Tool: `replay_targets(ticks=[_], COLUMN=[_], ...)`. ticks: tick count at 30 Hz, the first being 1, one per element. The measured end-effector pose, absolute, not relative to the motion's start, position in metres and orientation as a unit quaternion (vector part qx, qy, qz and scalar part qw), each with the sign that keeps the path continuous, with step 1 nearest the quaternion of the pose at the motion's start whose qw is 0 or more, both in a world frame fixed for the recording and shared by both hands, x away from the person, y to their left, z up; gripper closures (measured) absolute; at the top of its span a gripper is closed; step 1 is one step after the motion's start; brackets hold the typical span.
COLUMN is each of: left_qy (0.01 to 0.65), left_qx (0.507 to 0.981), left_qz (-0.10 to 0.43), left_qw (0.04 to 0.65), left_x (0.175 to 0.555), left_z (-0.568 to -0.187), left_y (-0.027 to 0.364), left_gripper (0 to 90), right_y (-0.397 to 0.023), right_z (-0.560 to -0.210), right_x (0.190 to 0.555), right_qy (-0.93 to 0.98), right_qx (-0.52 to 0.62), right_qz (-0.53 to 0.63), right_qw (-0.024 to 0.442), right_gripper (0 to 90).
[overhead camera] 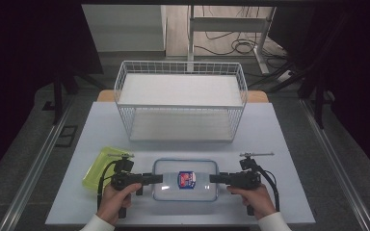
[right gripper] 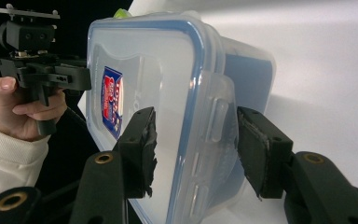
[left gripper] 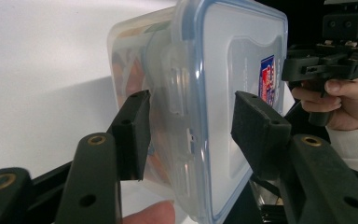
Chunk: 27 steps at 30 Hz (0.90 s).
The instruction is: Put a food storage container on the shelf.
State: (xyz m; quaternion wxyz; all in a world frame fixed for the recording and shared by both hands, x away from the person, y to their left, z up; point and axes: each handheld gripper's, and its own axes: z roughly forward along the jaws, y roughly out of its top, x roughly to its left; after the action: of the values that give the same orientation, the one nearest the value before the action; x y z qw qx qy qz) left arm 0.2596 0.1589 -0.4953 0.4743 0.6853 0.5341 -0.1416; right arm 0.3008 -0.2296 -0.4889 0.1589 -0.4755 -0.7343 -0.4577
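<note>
High view, hands: both forearms come in from the near edge, white cuffs showing, one hand at each short end of the lidded plastic food container (overhead camera: pixel 185 180); grippers lie about level, pointing inward at each other.
Left gripper (overhead camera: pixel 156 178): jaws roughly half open, straddling the container's left end over the side latch; left gripper view shows the lid-side pad (left gripper: pixel 256 133) against or just off the lid and the other pad with a sliver of gap to the wall, so a firm grip cannot be told.
Right gripper (overhead camera: pixel 215 178): jaws also about half open, straddling the right end; right gripper view shows one pad (right gripper: pixel 142 149) on or just off the lid face and the other beside the base wall, contact not clear.
Container place: flat on the table (overhead camera: pixel 270 139), near the front edge, centred between the two hands, well apart from the basket.
Container look: clear, rounded-rectangle tub, translucent lid with blue seal rim, flip latches on the ends, red-and-blue sticker (overhead camera: pixel 186 179) in the lid's middle.
Green lid or tray (overhead camera: pixel 98 166): yellow-green translucent plastic, just left of the left gripper, partly under its cable.
Wire basket (overhead camera: pixel 180 101): white, two tiers, rectangular, at the far side of the table.
Table surface: pale, matte, smooth.
Pads: black, rough foam-like facing, frayed edges on the right gripper's.
</note>
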Motion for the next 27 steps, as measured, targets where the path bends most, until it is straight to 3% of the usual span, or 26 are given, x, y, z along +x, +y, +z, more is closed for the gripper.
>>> replay_targets(ticks=[27], left_qy=[0.504], left_qx=[0.692], left_qz=[-0.114], left_qw=[0.503], left_x=[0.248], left_z=[-0.464], left_y=[0.158], left_gripper=[51.2], right_y=[-0.234], right_z=[-0.456], right_x=[0.29], right_qy=[-0.743], right_qx=[-0.445], right_qz=[-0.485], right_qw=[0.121], right_gripper=[49.9])
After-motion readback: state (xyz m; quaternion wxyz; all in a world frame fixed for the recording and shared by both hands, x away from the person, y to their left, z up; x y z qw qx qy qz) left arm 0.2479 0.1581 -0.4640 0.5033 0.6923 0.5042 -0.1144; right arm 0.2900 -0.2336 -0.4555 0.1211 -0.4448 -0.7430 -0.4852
